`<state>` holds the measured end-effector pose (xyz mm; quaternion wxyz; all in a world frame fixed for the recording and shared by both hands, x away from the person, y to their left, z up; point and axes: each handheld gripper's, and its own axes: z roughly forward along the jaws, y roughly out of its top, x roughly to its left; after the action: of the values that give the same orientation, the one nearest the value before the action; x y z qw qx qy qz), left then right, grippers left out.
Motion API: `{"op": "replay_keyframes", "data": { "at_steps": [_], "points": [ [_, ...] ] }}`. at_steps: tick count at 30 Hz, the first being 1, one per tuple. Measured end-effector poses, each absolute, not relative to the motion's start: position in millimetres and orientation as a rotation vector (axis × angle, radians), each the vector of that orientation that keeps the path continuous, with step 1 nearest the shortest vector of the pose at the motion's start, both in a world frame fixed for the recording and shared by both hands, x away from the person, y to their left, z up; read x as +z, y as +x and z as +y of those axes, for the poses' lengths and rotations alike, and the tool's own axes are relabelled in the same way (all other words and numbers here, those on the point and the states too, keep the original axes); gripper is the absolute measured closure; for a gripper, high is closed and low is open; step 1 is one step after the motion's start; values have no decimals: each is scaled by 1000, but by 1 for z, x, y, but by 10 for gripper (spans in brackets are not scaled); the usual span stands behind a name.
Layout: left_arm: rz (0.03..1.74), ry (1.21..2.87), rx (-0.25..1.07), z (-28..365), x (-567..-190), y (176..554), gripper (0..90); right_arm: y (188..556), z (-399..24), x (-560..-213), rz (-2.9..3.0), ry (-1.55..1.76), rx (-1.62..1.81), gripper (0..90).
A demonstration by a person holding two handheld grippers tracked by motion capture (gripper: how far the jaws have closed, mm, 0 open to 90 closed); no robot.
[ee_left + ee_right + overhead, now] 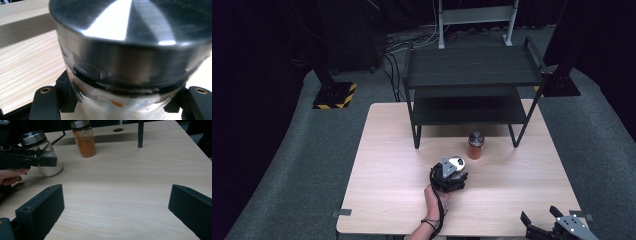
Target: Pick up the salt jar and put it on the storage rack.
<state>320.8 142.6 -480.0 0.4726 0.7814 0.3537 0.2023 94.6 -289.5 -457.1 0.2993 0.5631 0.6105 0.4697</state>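
Note:
A glass jar of white powder with a metal lid (pixel 456 161) stands on the wooden table (pixel 387 150), a little left of its middle. My left gripper (pixel 454 171) is shut on it from the near side. In the left gripper view the jar (pixel 120 50) sits right up close, with a black jaw pressed against each side of the glass below the lid. The right gripper view shows this jar (pixel 51 168) at upper left, clamped by the left gripper (pixel 46 158). My right gripper (pixel 539 214) rests at the table's near right corner, open, with nothing between its fingers (pixel 40 212).
An orange spice jar (pixel 475 145) with a metal lid stands just behind and to the right of the held jar, also in the right gripper view (pixel 84 140). A black two-tier rack (pixel 472 72) spans the table's back. Bare wood lies on the right half.

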Motion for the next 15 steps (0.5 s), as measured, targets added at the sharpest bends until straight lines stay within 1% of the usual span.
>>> {"op": "replay_keyframes", "data": {
  "at_steps": [15],
  "points": [
    [873,1920,495,155,-474,318,311,95,-291,-456,1627,1494,1249,0]
  ]
}}
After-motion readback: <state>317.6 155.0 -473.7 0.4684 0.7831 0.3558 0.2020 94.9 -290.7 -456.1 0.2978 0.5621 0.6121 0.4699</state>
